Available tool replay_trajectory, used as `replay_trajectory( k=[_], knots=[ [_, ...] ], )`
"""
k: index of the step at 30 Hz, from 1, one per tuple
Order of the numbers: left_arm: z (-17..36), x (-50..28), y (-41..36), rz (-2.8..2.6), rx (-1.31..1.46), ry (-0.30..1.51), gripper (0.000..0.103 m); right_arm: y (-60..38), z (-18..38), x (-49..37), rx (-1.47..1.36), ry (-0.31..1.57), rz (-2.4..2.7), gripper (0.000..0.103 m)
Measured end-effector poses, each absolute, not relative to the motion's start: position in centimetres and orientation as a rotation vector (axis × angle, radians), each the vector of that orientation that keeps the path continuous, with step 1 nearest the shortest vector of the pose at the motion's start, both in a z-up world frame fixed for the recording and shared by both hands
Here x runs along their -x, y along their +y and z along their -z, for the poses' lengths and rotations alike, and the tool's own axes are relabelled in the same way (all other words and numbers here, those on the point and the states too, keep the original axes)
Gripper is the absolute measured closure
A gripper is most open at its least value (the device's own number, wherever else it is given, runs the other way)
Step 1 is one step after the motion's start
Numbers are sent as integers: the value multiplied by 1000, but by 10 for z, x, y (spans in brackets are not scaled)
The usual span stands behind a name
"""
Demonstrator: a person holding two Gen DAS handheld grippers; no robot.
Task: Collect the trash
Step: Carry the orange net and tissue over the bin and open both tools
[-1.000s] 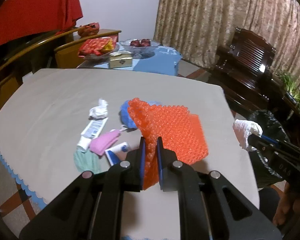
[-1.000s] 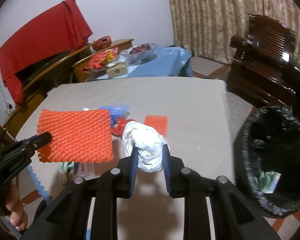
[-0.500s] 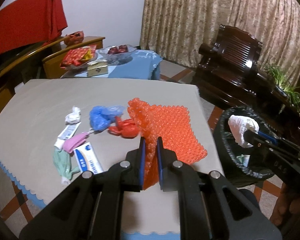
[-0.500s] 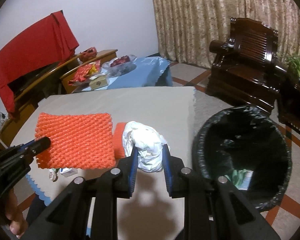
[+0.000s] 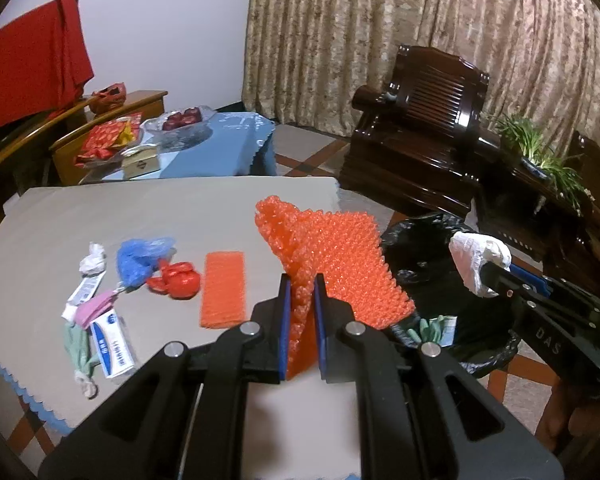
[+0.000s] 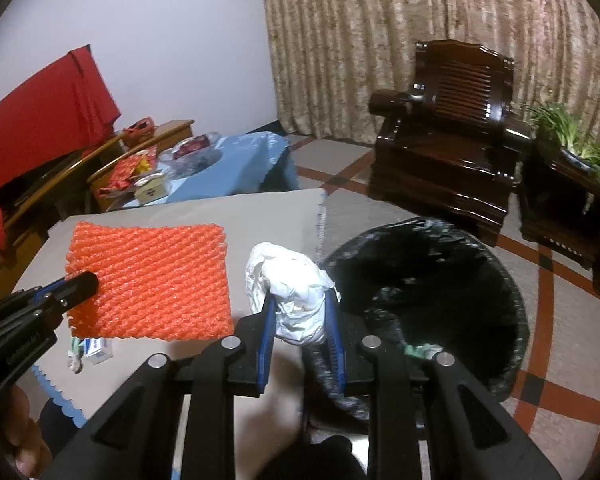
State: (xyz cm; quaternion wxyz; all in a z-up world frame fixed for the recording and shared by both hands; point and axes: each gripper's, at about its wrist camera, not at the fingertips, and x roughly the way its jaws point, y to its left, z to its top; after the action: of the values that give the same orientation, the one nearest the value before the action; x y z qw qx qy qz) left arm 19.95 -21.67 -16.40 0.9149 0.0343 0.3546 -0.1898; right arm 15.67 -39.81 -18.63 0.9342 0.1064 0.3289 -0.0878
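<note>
Your left gripper (image 5: 299, 322) clamps orange foam net (image 5: 332, 264); right gripper (image 6: 300, 330) clamps white wad (image 6: 290, 284). Risk: release short of bin (image 6: 512, 320), net drops on table (image 5: 140, 208).

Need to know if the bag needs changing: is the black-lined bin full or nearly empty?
Nearly empty: the bin shows dark liner with only a few scraps at the bottom.

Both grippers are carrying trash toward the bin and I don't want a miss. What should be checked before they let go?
1. Left gripper shut on orange foam net: ok.
2. Right gripper shut on white crumpled wrapper: ok.
3. Black-lined bin open: ok.
4. Wrapper over the bin mouth: cannot tell.
5. Net over the bin: not ok, mostly beside the rim.
6. Table cleared: not ok.
</note>
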Motion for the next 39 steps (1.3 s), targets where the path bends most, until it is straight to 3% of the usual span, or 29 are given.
replay_trajectory(
  k=[13,29,34,38,39],
  knots=[
    [182,-208,-317,489,-102,754,93,-488,208,-156,-260,709,293,79],
    [254,-238,-412,585,-199,863,91,-562,288,-172,-326,853,382,78],
    [279,-247,-419,589,-227,909,77,-567,305,-174,-339,892,398,66],
    [290,-247,-410,576,-245,931,76,-565,311,-164,-358,902,410,66],
    [290,-246,-403,569,-247,933,71,-563,310,-161,-361,900,412,66]
  ],
)
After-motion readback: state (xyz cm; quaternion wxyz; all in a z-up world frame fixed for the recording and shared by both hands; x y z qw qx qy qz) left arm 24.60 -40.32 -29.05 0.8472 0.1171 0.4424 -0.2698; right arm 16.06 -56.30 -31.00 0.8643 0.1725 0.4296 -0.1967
